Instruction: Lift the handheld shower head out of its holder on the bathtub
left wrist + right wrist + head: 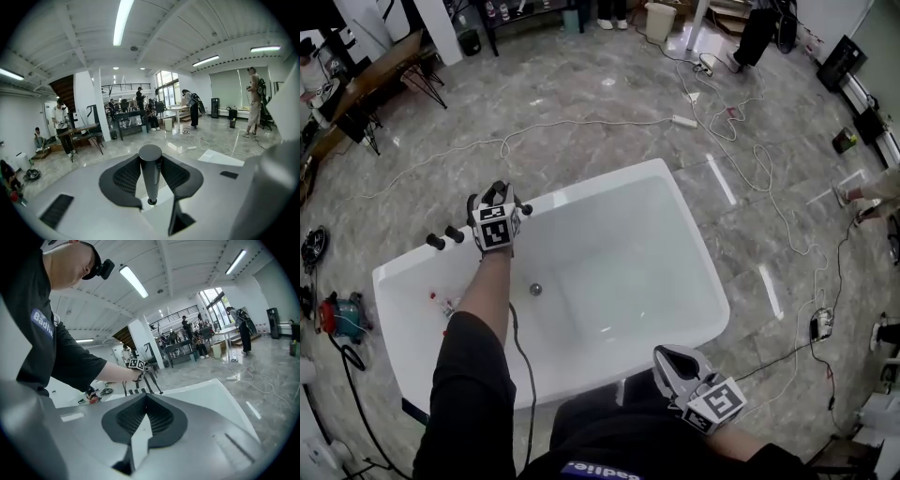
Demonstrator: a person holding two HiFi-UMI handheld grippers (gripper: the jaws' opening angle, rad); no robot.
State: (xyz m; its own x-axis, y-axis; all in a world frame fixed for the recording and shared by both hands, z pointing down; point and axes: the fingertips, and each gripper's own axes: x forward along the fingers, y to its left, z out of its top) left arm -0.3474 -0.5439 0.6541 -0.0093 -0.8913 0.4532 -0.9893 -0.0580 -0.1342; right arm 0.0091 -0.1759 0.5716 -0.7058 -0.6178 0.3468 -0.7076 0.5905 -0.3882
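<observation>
Firmly closed on the upright shower head (150, 174) handle at the bathtub (609, 180) rim, left gripper (495, 212) jaws set for a straight lift; right gripper (668, 366) held back, jaws shut, empty.
</observation>
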